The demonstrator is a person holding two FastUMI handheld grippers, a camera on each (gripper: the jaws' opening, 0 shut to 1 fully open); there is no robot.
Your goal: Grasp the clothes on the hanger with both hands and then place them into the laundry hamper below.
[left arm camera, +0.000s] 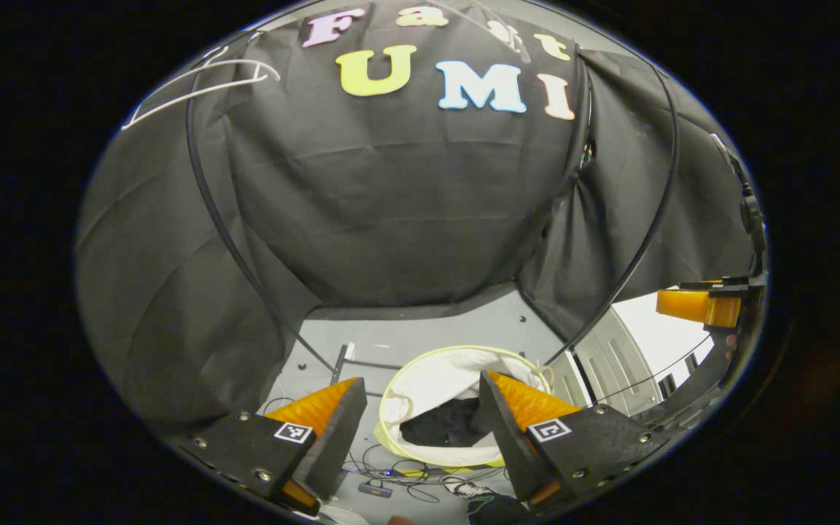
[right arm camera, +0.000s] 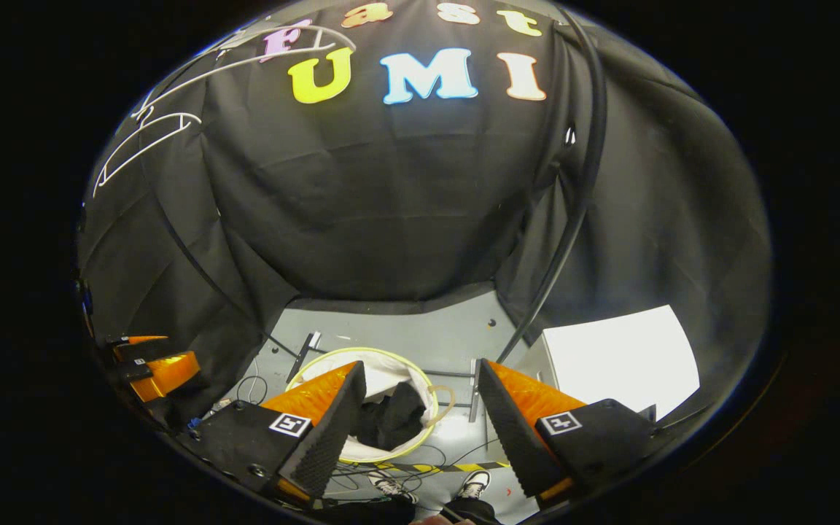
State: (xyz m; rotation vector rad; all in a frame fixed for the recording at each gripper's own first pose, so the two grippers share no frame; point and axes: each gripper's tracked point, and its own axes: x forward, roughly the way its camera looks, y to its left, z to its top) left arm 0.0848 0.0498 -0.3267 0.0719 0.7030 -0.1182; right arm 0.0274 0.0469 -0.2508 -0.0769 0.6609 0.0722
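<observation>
From left to right: empty white hangers up top, left claw and right claw both spread w/ nothing held, dark clothes already inside the laundry hamper on the floor, so I judge best just lift both claws away slowly.

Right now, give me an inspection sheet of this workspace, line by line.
Surface: grey floor, partly bare.
Job's things: white laundry hamper on the floor, dark clothes inside; white hangers up high, bare.
Clutter: white panel near the hamper; black-and-yellow striped tape.
Grippers: left tool open, empty, above the hamper; right tool open, empty.
Cables: tangle of wires on the floor beside the hamper; black frame tubes along the wall.
Surroundings: black cloth wall; person's shoes at the bottom edge.
</observation>
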